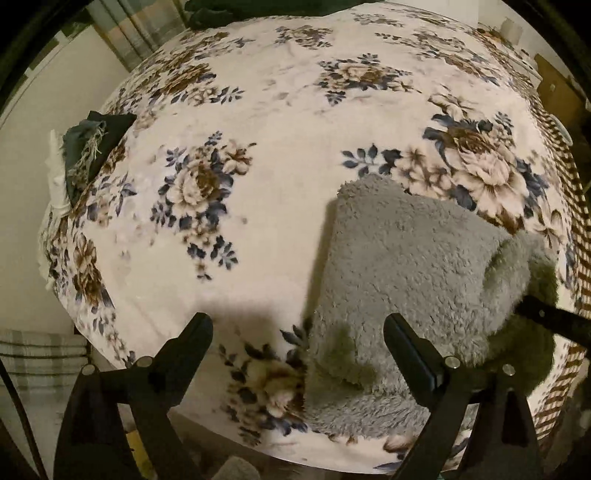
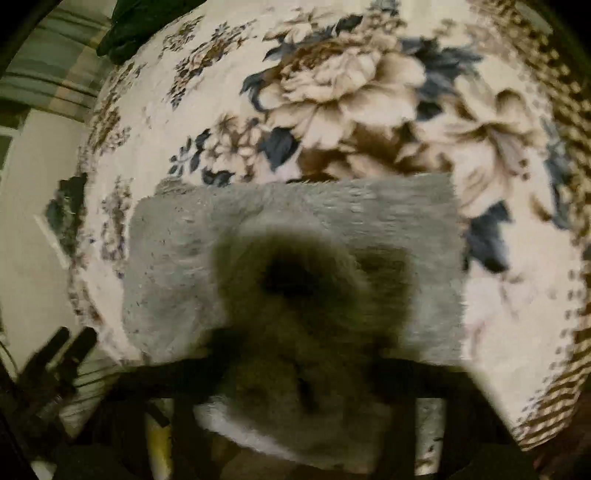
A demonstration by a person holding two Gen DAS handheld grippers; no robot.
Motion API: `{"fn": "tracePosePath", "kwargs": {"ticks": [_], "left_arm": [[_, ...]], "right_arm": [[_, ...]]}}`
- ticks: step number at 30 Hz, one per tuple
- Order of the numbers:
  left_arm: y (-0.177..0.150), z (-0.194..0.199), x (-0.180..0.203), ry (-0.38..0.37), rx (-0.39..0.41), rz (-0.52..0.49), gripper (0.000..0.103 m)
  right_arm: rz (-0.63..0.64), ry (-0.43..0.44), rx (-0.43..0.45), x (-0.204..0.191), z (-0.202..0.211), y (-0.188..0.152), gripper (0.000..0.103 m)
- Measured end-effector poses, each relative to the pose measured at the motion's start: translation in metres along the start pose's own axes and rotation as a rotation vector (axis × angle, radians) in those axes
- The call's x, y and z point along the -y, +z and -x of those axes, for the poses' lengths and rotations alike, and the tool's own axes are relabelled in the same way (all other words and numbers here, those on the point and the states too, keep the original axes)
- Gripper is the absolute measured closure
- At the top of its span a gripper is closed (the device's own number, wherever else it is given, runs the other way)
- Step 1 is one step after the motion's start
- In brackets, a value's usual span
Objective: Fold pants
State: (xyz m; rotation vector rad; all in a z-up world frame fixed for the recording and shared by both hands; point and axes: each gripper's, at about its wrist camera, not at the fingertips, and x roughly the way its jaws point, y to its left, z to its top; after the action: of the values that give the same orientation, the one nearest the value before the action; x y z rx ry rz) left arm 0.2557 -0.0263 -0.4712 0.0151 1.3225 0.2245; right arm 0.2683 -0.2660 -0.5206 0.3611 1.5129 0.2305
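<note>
The grey fleece pants (image 1: 402, 266) lie folded on a floral blanket (image 1: 258, 118) near its front right. My left gripper (image 1: 297, 332) is open and empty, hovering over the pants' left edge; its right finger (image 1: 410, 350) is above the fleece. My right gripper (image 2: 295, 373) is shut on a bunched fold of the pants (image 2: 295, 206) and holds it lifted close to the lens, hiding its fingertips. Its black finger with the raised fleece shows at the right of the left wrist view (image 1: 546, 317). The right wrist view is blurred.
A dark green cloth (image 1: 92, 144) lies at the blanket's left edge, and another dark garment (image 1: 258, 11) at the far edge. A brown-and-white woven border (image 1: 565, 184) runs along the right side. A plaid fabric (image 1: 37, 362) hangs lower left.
</note>
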Motion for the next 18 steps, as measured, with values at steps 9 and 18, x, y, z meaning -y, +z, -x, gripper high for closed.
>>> {"fn": "tracePosePath", "kwargs": {"ticks": [9, 18], "left_arm": [[0.001, 0.001, 0.032, -0.088, 0.0, -0.034, 0.009], [0.006, -0.034, 0.073, -0.153, -0.066, -0.114, 0.009]], "right_arm": [[-0.228, 0.004, 0.151, 0.088, 0.086, -0.018, 0.072], [-0.447, 0.179, 0.056, 0.168, 0.065, -0.045, 0.019]]}}
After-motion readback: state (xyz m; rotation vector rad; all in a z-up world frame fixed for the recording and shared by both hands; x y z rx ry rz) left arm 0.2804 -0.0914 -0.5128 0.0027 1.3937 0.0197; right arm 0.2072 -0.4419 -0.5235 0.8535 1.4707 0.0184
